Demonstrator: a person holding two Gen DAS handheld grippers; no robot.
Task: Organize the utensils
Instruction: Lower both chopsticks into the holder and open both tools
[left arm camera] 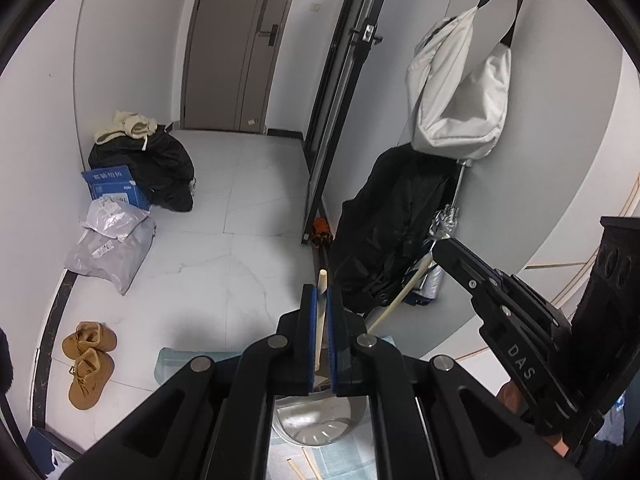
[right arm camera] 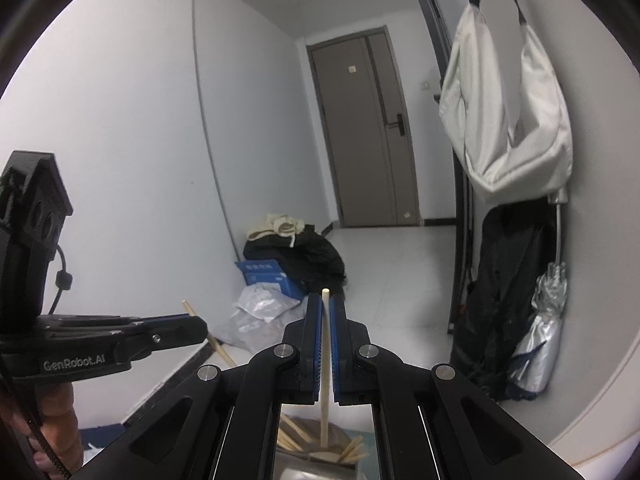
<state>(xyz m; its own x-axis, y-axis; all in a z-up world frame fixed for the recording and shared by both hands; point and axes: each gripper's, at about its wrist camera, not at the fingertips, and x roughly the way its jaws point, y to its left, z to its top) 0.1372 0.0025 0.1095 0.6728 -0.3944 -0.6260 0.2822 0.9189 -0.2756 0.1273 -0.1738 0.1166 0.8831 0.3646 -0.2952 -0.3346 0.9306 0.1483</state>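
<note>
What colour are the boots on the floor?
The boots are tan, a yellowish brown. They show only in the left wrist view.

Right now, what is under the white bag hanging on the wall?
Below the white bag hang a black garment and a folded silver umbrella. The bag covers the hook and the umbrella's handle top.

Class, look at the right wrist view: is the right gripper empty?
No: the right gripper is shut on a pale stick that runs up between its blue pads.
</note>
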